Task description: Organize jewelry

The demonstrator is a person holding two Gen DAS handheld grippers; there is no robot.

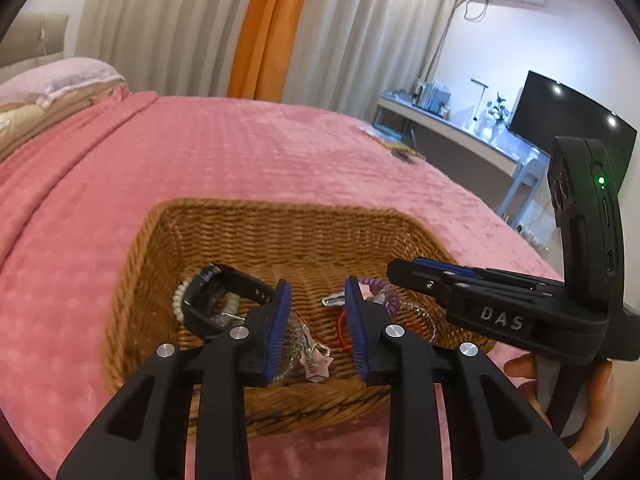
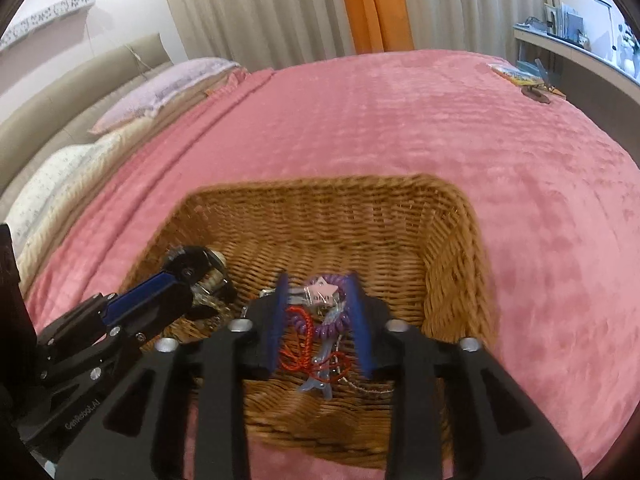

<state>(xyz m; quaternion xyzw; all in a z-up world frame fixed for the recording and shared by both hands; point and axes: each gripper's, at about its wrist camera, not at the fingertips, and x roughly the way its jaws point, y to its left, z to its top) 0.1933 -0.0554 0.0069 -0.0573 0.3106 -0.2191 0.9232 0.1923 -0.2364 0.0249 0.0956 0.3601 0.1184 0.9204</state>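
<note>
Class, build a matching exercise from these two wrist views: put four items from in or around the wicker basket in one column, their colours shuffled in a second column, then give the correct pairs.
Column one:
1. coiled hair tie
2. watch
3. thin cord
4. blanket

Column two:
A. red
B. pink
C. purple
D. black

Pairs: 1-C, 2-D, 3-A, 4-B. The first three lie inside the wicker basket, which stands on the blanket.
</note>
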